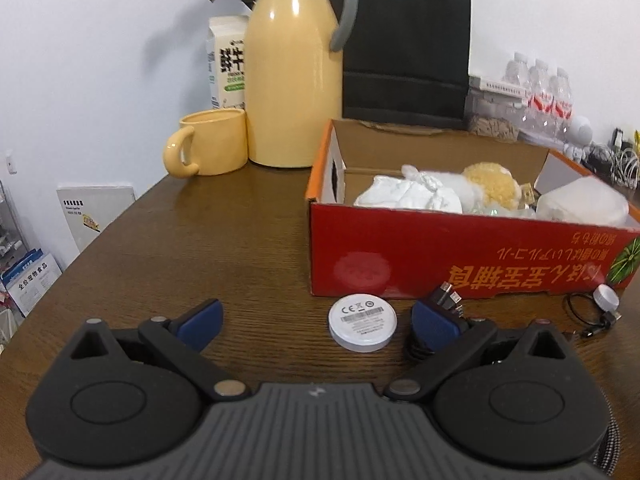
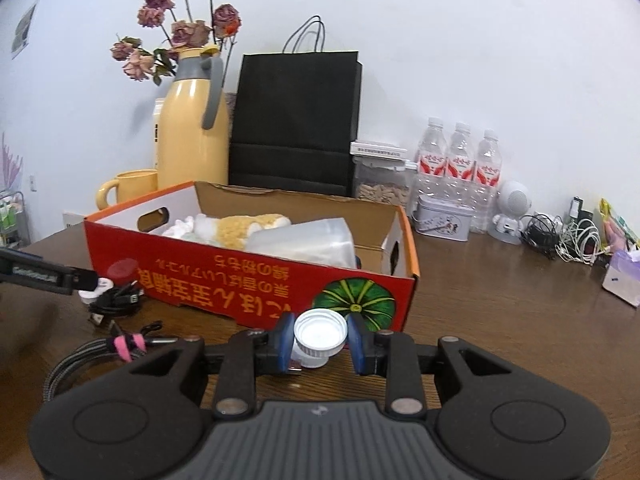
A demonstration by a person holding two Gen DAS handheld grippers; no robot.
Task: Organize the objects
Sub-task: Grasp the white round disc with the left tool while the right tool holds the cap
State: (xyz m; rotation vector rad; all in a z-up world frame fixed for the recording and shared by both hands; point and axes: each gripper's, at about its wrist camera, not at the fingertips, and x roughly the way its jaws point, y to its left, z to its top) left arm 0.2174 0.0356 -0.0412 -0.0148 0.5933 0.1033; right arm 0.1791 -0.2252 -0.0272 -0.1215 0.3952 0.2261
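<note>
A red cardboard box (image 1: 460,256) holds white bags, a yellow plush toy (image 1: 490,184) and a clear container. It also shows in the right wrist view (image 2: 240,280). My left gripper (image 1: 318,322) is open, low over the table, with a white round puck (image 1: 363,322) lying between its fingers, near the right one. A bundle of black cables (image 1: 448,300) lies by its right finger. My right gripper (image 2: 320,340) is shut on a small white bottle with a ribbed cap (image 2: 320,334), just before the box front.
A yellow thermos (image 1: 294,72), yellow mug (image 1: 208,144), milk carton and black paper bag (image 1: 406,44) stand behind the box. Water bottles (image 2: 460,160), a tin, a white speaker and chargers line the back right. A braided cable with a pink tie (image 2: 120,346) lies at the left.
</note>
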